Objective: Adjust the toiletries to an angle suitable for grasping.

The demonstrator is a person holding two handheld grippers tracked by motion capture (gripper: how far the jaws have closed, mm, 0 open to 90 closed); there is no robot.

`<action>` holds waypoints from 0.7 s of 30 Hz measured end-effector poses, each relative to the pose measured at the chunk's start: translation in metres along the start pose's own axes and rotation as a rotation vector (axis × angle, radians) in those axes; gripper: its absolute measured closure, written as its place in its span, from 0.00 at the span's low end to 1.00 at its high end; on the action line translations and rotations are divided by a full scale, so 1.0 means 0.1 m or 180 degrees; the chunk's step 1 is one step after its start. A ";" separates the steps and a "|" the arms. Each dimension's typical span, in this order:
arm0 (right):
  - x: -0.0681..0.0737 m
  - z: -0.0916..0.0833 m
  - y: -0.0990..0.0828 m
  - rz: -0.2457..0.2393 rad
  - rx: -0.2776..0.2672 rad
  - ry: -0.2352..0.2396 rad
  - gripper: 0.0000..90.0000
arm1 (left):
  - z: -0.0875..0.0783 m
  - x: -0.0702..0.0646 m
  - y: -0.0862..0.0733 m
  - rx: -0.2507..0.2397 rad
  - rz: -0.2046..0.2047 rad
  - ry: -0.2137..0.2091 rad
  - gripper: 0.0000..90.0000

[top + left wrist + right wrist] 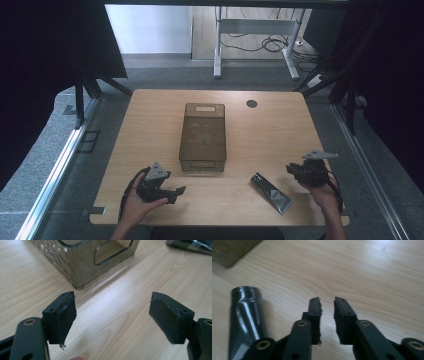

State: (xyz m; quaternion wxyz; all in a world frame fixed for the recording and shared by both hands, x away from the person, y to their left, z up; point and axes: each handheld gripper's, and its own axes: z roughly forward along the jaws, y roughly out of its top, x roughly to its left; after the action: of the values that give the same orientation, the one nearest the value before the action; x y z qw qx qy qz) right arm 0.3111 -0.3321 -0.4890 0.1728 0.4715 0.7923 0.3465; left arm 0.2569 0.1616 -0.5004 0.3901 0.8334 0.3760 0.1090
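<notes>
One tube (271,193), one basket (202,137) — left gripper (176,192) fingers released, right gripper (291,169) nearly clenched, empty.

The high view looks down on the whole table (150,130); both gripper views skim close over its wood, sharing the tube (271,193).

The bench (150,130) is pale wood with a fine grain and a smooth, faintly shiny finish. The basket (202,137) looks like smoky see-through plastic, ribbed on its walls and glossy at the rim. The tube (271,192) is dark and glossy, with bright streaks along its creased skin. The jaws of both grippers are matt black, their pads rough and frayed at the edges
</notes>
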 end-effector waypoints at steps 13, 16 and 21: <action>0.54 0.03 0.21 -0.0387 0.0086 0.0599 1.00 | -0.07 -0.01 0.00 -0.0061 0.0004 -0.0023 0.24; 0.74 0.11 0.24 -0.0529 0.0145 0.0805 0.99 | -0.07 0.01 0.01 -0.0070 -0.0010 -0.0017 0.24; 0.87 0.20 0.25 -0.0628 0.0210 0.0947 0.99 | -0.06 0.03 0.00 -0.0044 -0.0009 -0.0013 0.24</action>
State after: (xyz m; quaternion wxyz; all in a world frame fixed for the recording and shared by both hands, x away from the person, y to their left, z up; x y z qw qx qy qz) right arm 0.2954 -0.2414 -0.4805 0.0712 0.3404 0.8624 0.3677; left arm 0.2564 0.1675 -0.4962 0.3967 0.8304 0.3756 0.1094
